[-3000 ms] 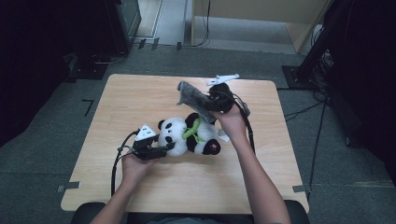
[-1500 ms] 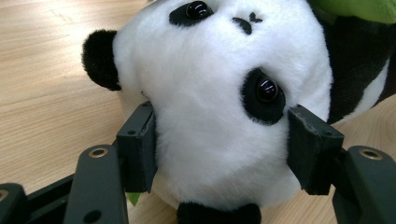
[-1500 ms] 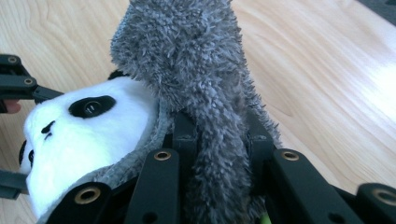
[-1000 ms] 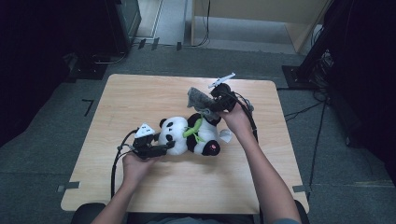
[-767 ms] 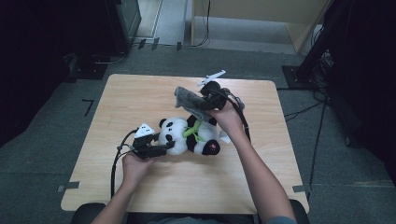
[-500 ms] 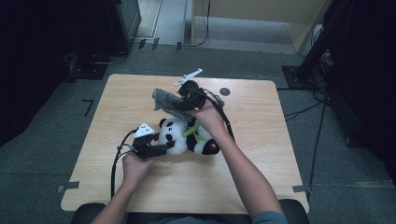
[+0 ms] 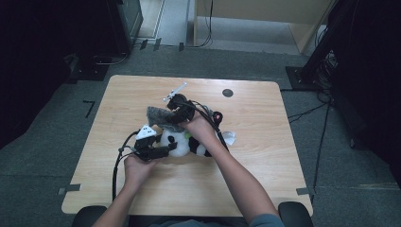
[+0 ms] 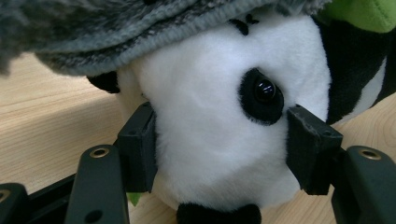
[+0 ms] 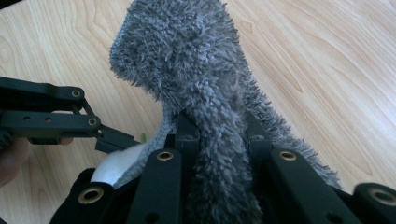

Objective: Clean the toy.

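Since the earlier frames, our right hand-held gripper (image 7: 166, 122) has swung leftward across the worktop (image 7: 265, 156), carrying the grey fluffy hat (image 7: 160, 118) from near the far right side to a spot directly above the panda's head; our left hand-held gripper (image 7: 163, 151) has stayed where it was.

Starting at the left in the high view, our left hand (image 7: 137, 169) holds its hand-held gripper level, jaws pointing right and clamped on the white head of the plush panda (image 7: 187, 144). In the left gripper view, the pads (image 8: 139, 145) press into both sides of the panda's head (image 8: 219, 121), one pad just beside the black eye patch; the jaws stand about half wide, held apart by the plush. The grey hat (image 8: 140, 28) hangs across the top of that view, its edge touching the crown of the head.

Moving right, the panda lies on the worktop near its middle, head toward the left, black-and-white body and a green patch toward the right.

Farther right, our right hand (image 7: 201, 128) reaches over the panda. In the right gripper view the jaws are pinched nearly together on a fold of the hat (image 9: 196, 79), with its fuzzy body rising above them over the wood. The left hand-held gripper (image 9: 112, 140) shows at the left of that view, beside a bit of white plush.
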`<state>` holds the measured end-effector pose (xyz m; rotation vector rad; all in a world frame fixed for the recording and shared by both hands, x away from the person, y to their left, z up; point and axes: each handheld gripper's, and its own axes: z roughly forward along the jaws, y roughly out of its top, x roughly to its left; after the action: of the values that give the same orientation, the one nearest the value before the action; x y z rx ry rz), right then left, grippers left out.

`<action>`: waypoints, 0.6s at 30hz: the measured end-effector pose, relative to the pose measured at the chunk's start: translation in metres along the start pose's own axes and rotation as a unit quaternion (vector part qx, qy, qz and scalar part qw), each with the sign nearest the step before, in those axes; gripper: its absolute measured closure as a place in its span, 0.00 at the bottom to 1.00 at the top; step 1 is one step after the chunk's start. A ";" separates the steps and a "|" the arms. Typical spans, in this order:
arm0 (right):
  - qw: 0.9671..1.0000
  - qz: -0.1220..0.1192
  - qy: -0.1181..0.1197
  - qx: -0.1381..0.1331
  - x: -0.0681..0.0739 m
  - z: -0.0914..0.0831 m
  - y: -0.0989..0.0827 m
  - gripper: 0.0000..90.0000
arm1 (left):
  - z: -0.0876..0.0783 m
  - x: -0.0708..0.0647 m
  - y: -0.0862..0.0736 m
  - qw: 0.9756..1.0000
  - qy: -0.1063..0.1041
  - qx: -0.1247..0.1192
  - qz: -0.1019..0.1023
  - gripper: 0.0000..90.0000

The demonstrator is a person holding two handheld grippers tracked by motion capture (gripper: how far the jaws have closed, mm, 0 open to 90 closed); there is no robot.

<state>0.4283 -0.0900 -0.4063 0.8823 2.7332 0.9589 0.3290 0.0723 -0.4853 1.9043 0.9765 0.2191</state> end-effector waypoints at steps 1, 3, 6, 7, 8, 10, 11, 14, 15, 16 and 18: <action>1.000 0.005 0.000 -0.006 -0.003 -0.002 -0.003 0.83 | 0.000 0.000 0.000 1.000 0.001 0.000 -0.001 0.40; 1.000 0.007 -0.019 -0.007 -0.010 -0.009 -0.010 0.83 | 0.000 0.000 0.000 1.000 0.000 0.000 -0.005 0.40; 0.999 0.030 -0.022 -0.012 -0.022 -0.018 -0.021 0.83 | 0.000 0.000 0.000 1.000 -0.001 -0.001 -0.006 0.40; 0.999 0.037 -0.022 -0.013 -0.024 -0.021 -0.024 0.83 | 0.001 0.000 0.000 1.000 -0.001 -0.002 -0.006 0.40; 0.999 0.040 -0.023 -0.015 -0.029 -0.025 -0.029 0.83 | 0.001 0.000 0.000 1.000 -0.001 -0.002 -0.006 0.40; 0.998 0.049 -0.017 -0.022 -0.035 -0.031 -0.036 0.83 | 0.001 -0.001 0.000 1.000 0.000 -0.001 -0.002 0.40; 0.998 0.050 -0.017 -0.024 -0.037 -0.034 -0.039 0.83 | 0.001 -0.001 0.000 1.000 -0.001 -0.002 -0.001 0.40; 0.998 0.048 -0.026 -0.030 -0.041 -0.044 -0.043 0.83 | 0.002 -0.001 0.000 1.000 -0.002 -0.001 0.000 0.40; 0.998 0.050 -0.030 -0.031 -0.042 -0.047 -0.044 0.83 | 0.002 0.000 0.000 1.000 -0.003 -0.002 -0.001 0.40; 0.997 0.052 -0.035 -0.035 -0.045 -0.052 -0.045 0.83 | 0.002 0.000 0.000 1.000 -0.003 -0.001 -0.001 0.40; 0.997 0.055 -0.041 -0.040 -0.049 -0.060 -0.048 0.83 | 0.002 0.000 0.000 1.000 -0.003 -0.001 -0.001 0.40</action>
<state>0.4285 -0.1801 -0.3917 1.0424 2.5825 1.0200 0.3298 0.0708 -0.4860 1.9007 0.9752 0.2131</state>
